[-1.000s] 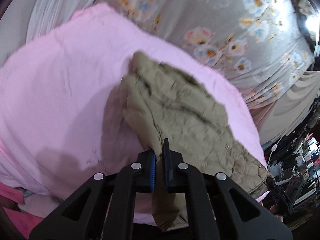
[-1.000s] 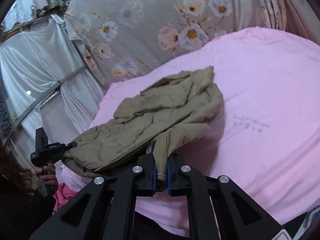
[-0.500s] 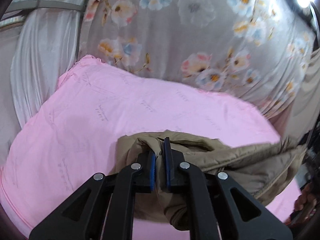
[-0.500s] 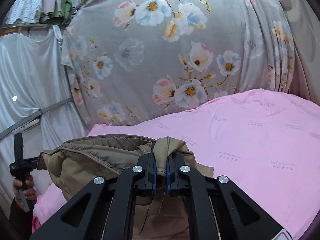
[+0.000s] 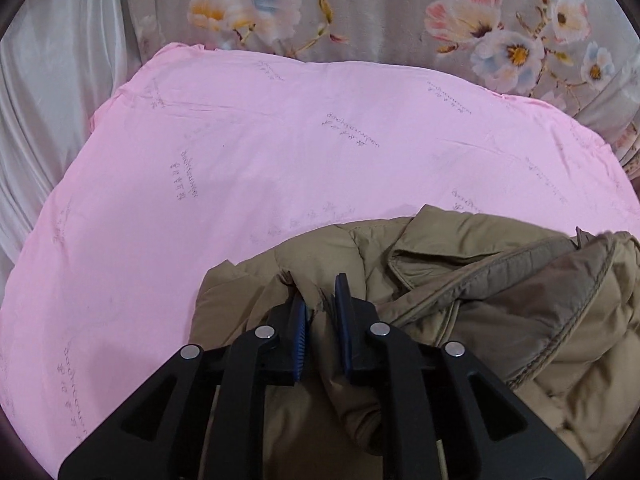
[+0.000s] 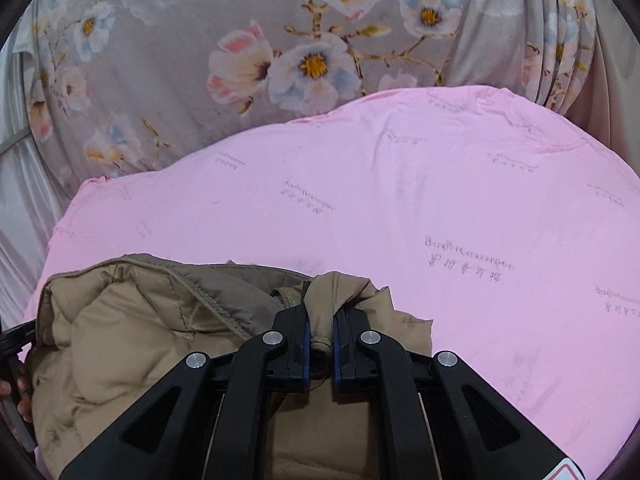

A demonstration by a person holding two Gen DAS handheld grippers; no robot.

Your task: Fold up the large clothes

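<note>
A tan quilted jacket (image 5: 480,300) lies bunched on the near part of the pink sheet (image 5: 280,152), lining and collar showing. My left gripper (image 5: 320,304) is low over its left end. Its jaws are opening: a fold of jacket still stands between the pads, but the blue left pad (image 5: 300,328) shows bare. In the right wrist view the jacket (image 6: 132,340) spreads to the lower left. My right gripper (image 6: 320,316) is shut on a rolled tan edge of it.
The pink sheet (image 6: 440,184) stretches ahead to a grey floral curtain (image 6: 240,40) behind the bed. A white satin drape (image 5: 48,80) hangs at the left. At the left edge a hand (image 6: 16,392) holds the other gripper's handle.
Both grippers carried the jacket forward and down, from hanging to lying on the sheet. The left jaws have parted; the right jaws stay clamped.
</note>
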